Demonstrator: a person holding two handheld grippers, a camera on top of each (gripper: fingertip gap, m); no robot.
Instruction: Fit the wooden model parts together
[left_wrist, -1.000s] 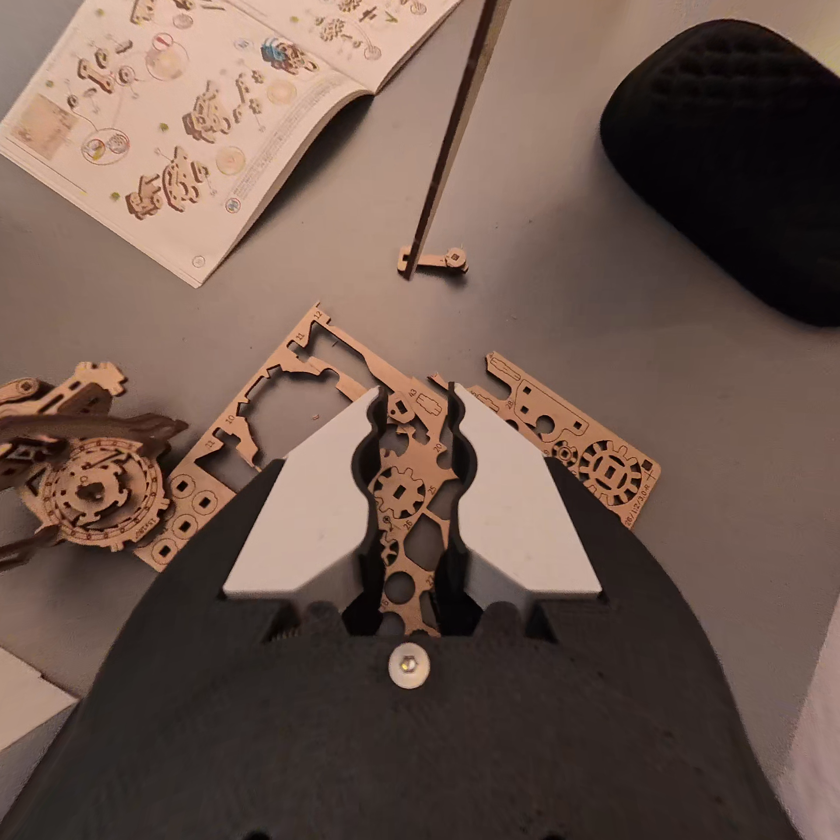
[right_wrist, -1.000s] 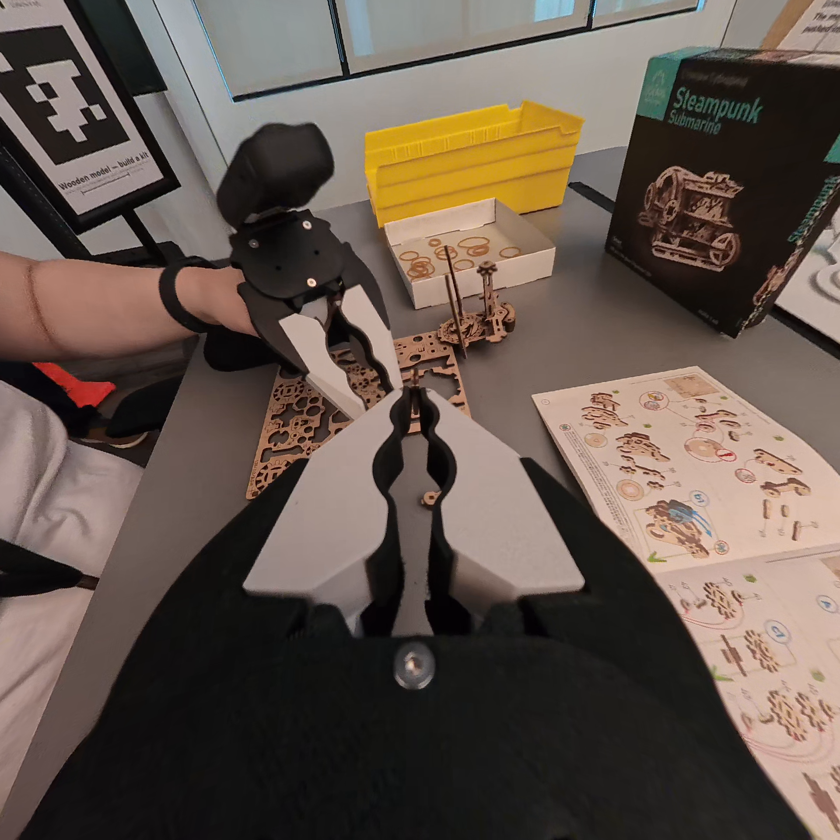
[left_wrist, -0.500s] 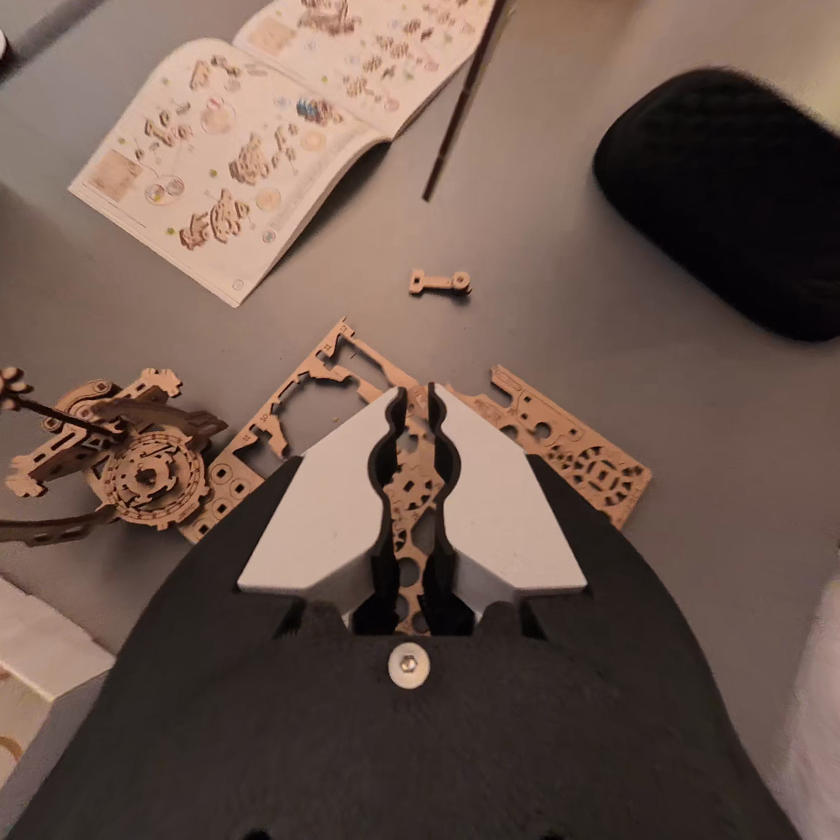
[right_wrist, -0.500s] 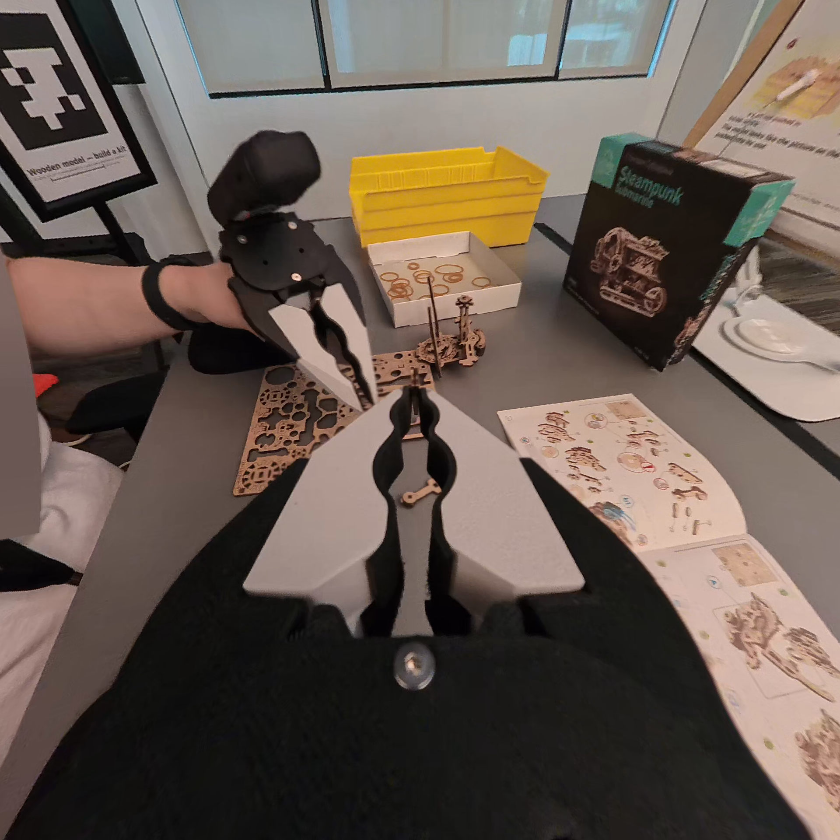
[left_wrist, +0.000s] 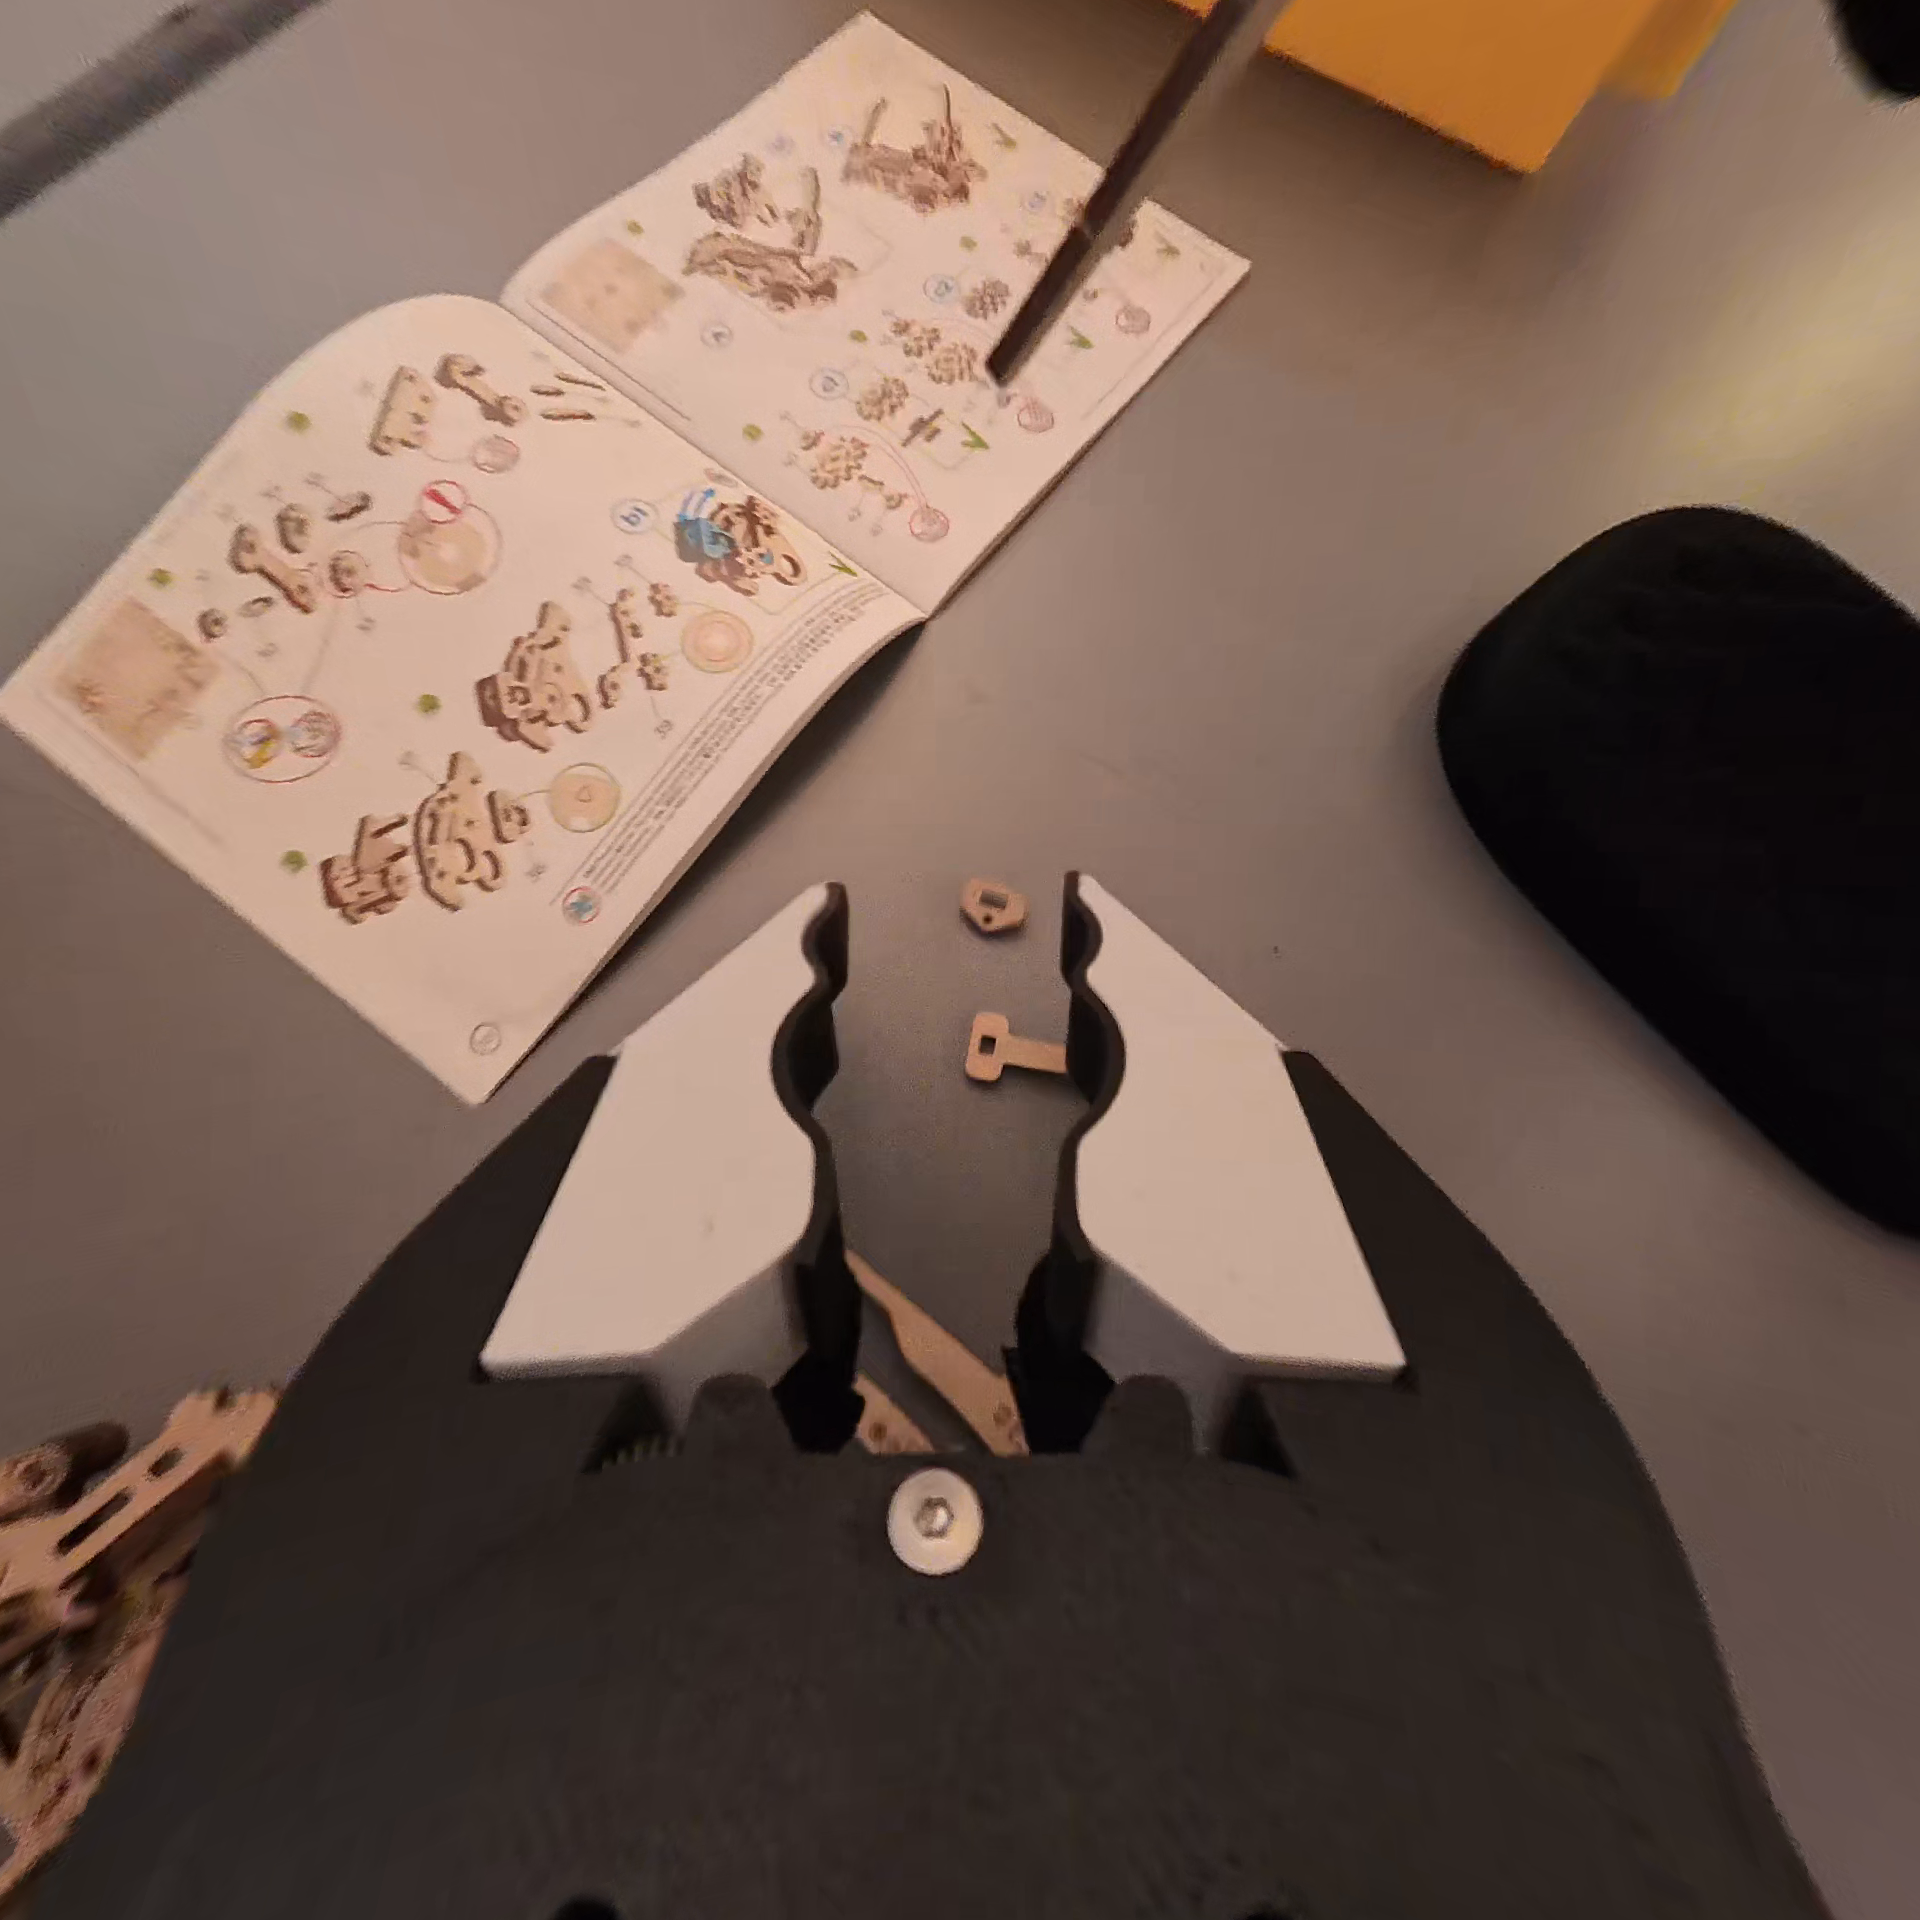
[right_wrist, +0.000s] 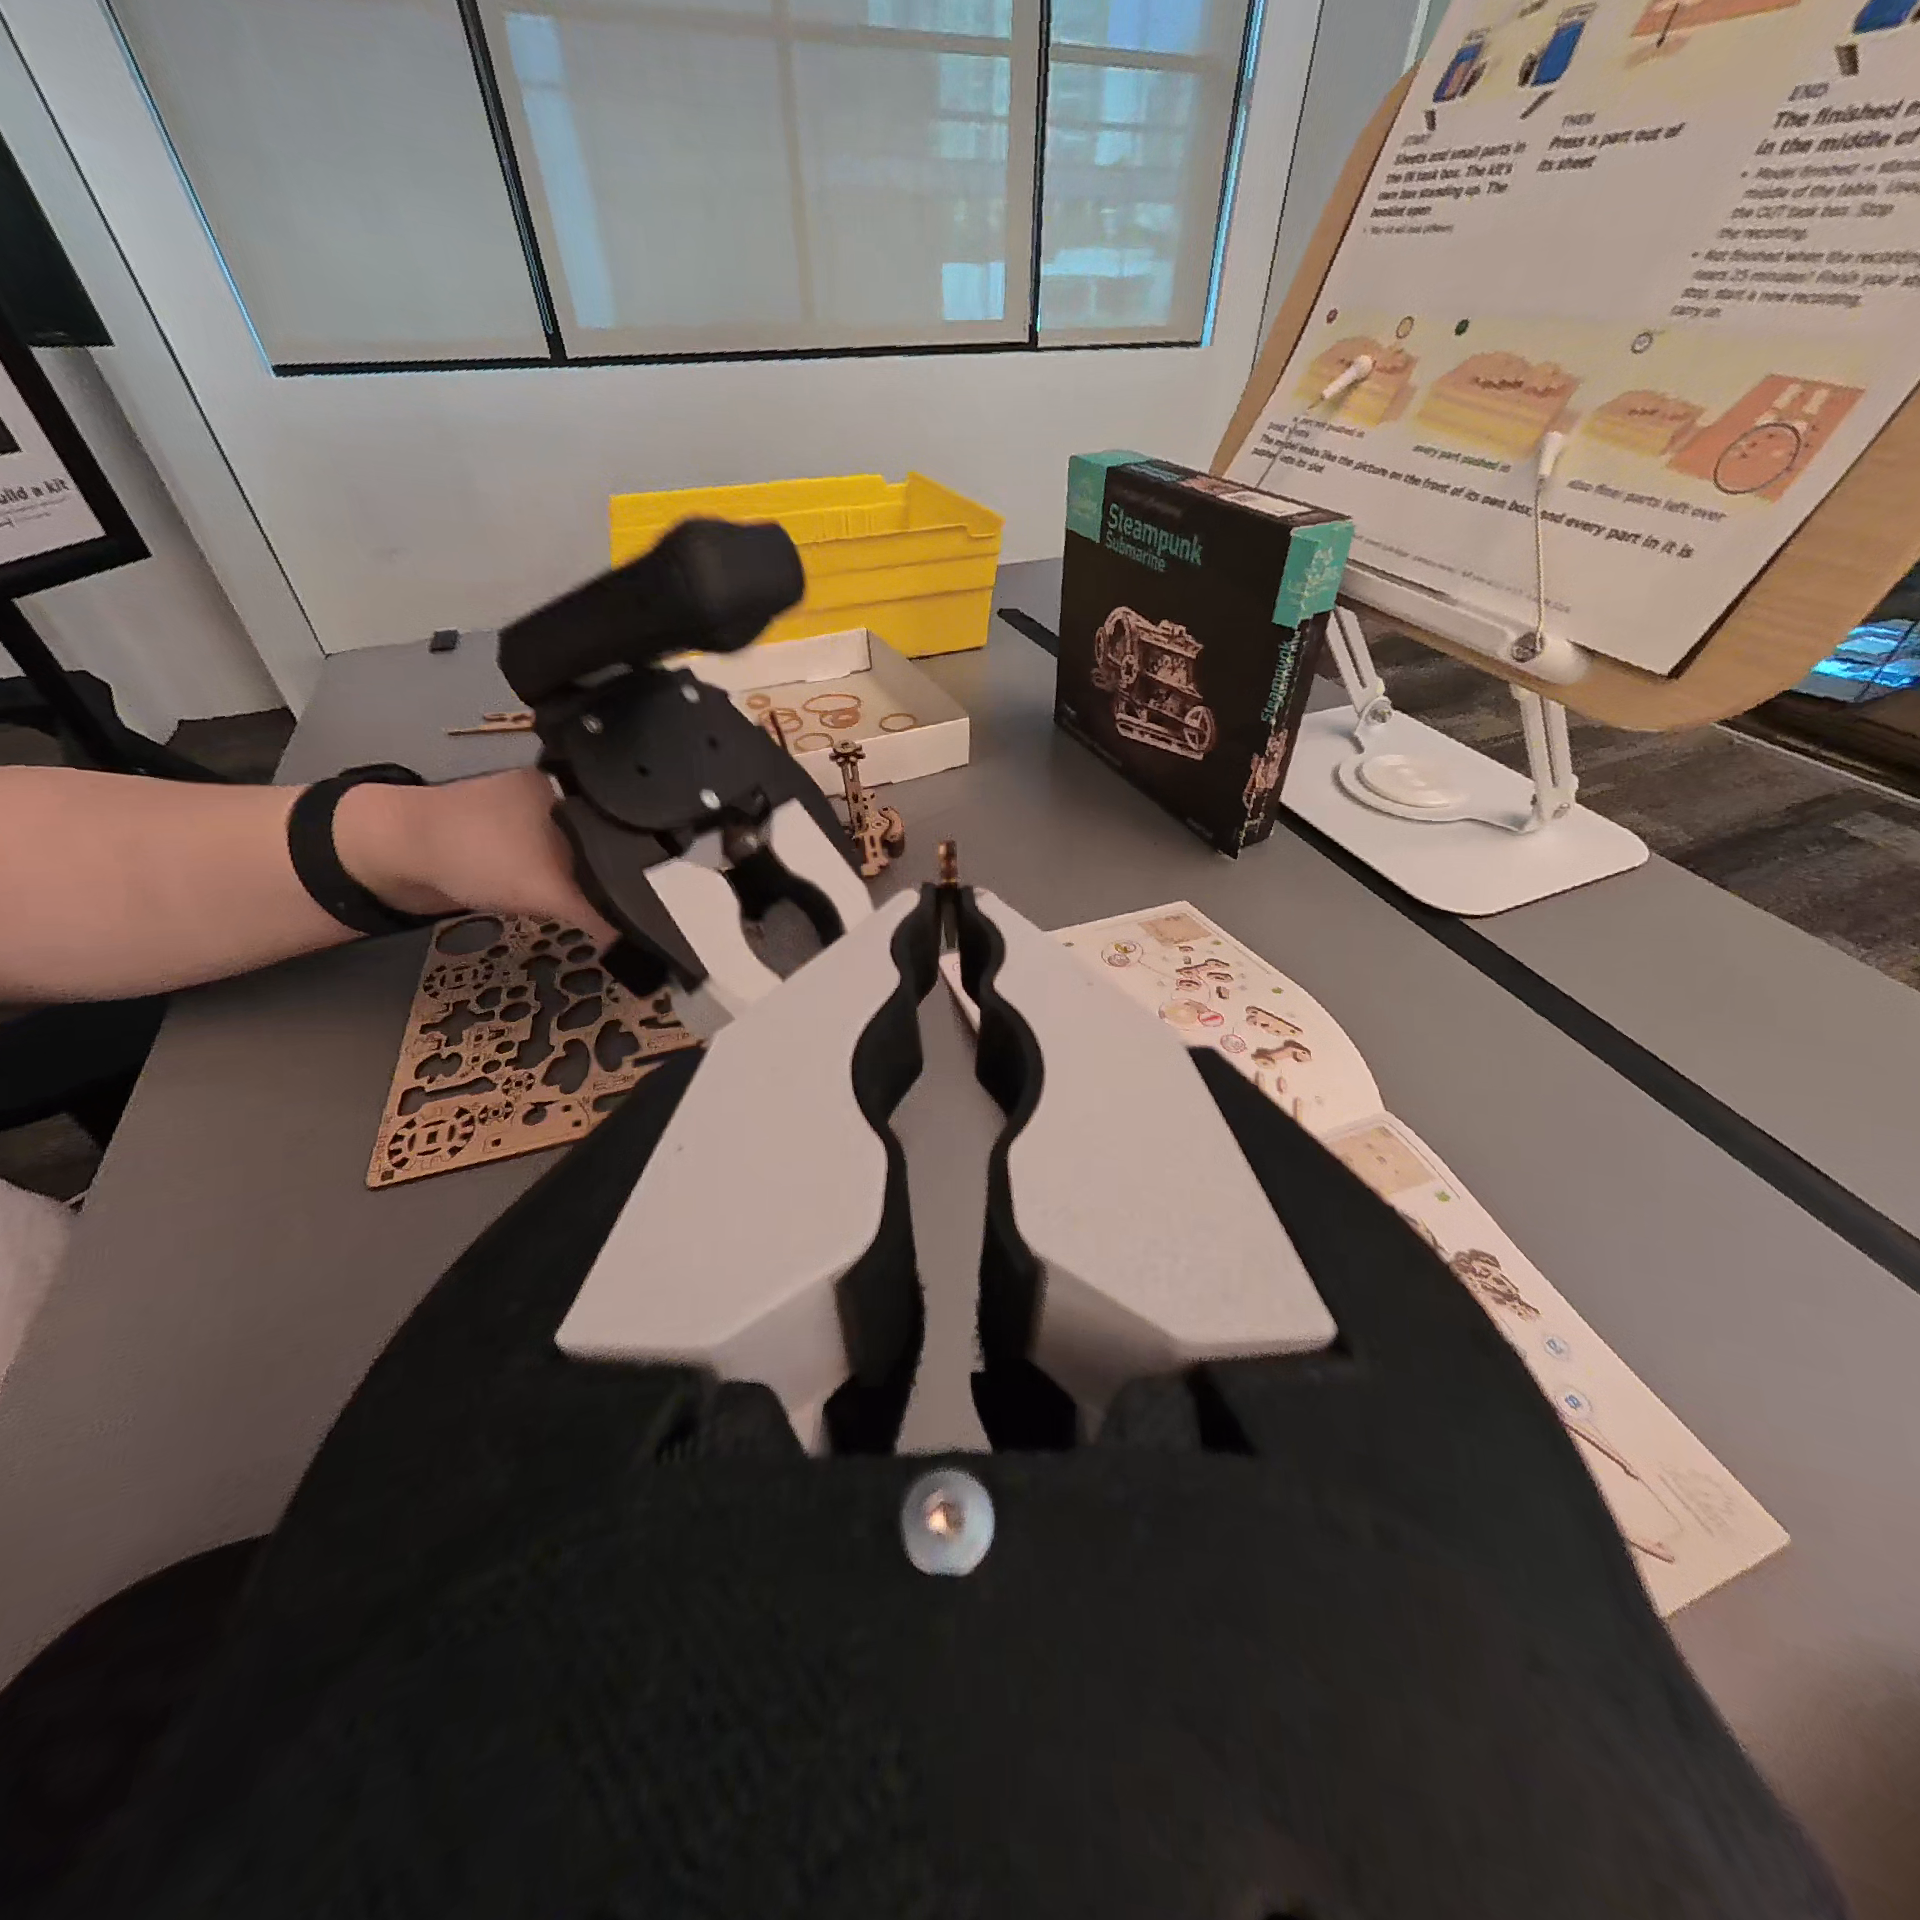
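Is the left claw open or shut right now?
Open. The left claw shows a wide gap between its tips, with bare table and two small wooden parts visible between them; nothing is gripped.

The table (left_wrist: 1195, 665) is smooth, matt grey. The parts sheet (right_wrist: 499, 1039) and two loose pieces (left_wrist: 1013, 1060) are pale laser-cut wood with dark edges. The booklet (left_wrist: 520, 582) is matt paper. The kit box (right_wrist: 1174, 644) is glossy card; the far bin (right_wrist: 883, 561) is yellow plastic.

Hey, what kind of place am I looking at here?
Likely an office or lab room set up for recording a model-kit build: a grey table by large windows, an instruction board on a stand, and a yellow parts bin.
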